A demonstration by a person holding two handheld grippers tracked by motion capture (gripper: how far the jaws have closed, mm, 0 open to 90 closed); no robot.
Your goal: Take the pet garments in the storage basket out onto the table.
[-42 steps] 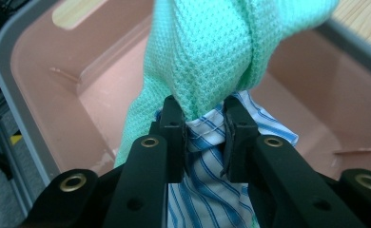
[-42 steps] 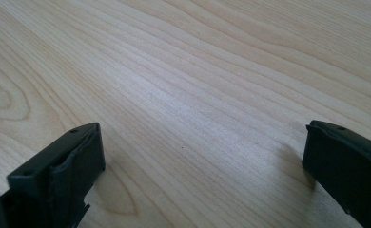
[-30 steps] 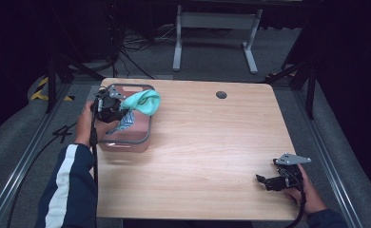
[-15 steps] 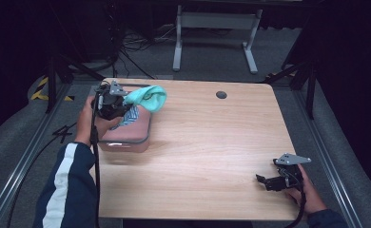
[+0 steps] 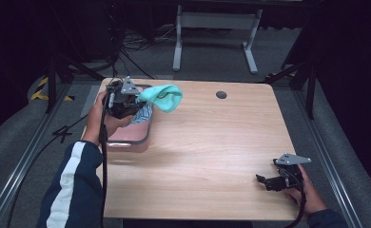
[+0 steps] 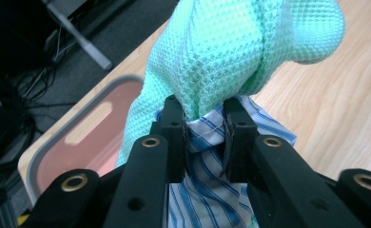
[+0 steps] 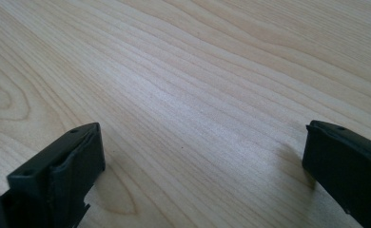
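Note:
My left gripper [image 6: 205,126] [image 5: 135,100] is shut on a mint-green waffle-knit cloth [image 6: 236,52] [image 5: 162,96], which it holds up above a pink bin [image 5: 131,137] [image 6: 86,133] at the table's left side. A blue-and-white striped cloth [image 6: 212,190] [image 5: 143,114] hangs just below the green one, pinched partly between the same jaws. My right gripper [image 5: 269,182] [image 7: 202,161] rests low over the bare wooden table [image 5: 212,142] at the near right, open, with nothing between its jaws.
A dark round grommet [image 5: 221,94] sits in the tabletop near the far edge. Beyond the table stand a grey metal frame [image 5: 212,28] and loose cables on a dark floor. A rail runs along the table's left side.
My left gripper has risen and shifted right, lifting the green cloth up out of the pink bin. My right gripper has stayed put.

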